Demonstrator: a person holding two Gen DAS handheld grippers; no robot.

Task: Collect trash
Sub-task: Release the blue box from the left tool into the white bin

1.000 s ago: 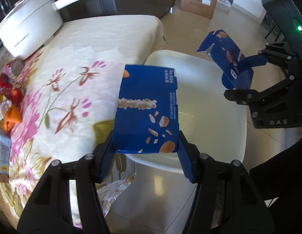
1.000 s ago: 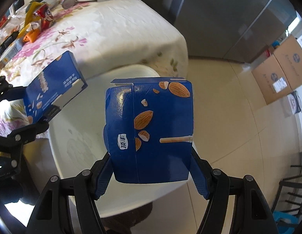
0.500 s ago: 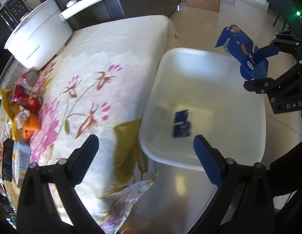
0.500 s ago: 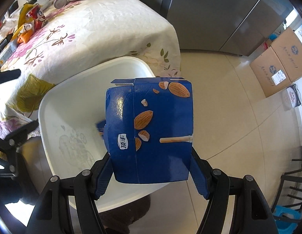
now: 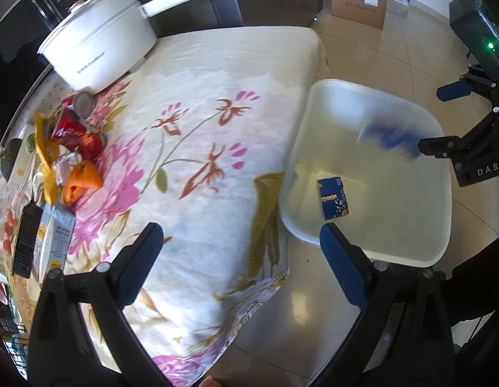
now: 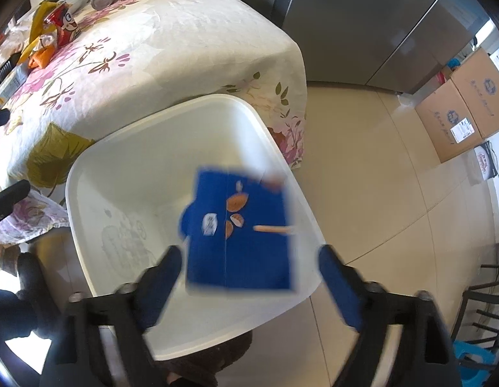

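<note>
The right gripper (image 6: 246, 283) has just been opening its jaws, and they now stand spread with neither pad on the blue almond-snack box (image 6: 239, 235). That box sits between and just ahead of the fingers, over the white plastic bin (image 6: 88, 174), smeared by motion blur so its print is hard to read and its edges are soft. In the left wrist view the same box is only a blue streak (image 5: 388, 135) beside the right gripper's lower finger, too blurred to tell its tilt.

The left gripper (image 5: 236, 258) is spread wide with nothing between its pads. Ahead of its right finger, down on the bin's floor (image 5: 394, 213), lies a second blue snack box (image 5: 332, 198), small and flat, printed face up. Part of the bin's near rim is hidden behind that finger.

Ahead and to the left of the left gripper, well apart from it, lies a heap of wrappers (image 5: 65, 151) on the floral tablecloth (image 5: 198, 135), tangled so that single pieces are hard to tell apart; a red can (image 5: 72, 122) shows among them. A white pot (image 5: 98, 51) stands beyond.
</note>
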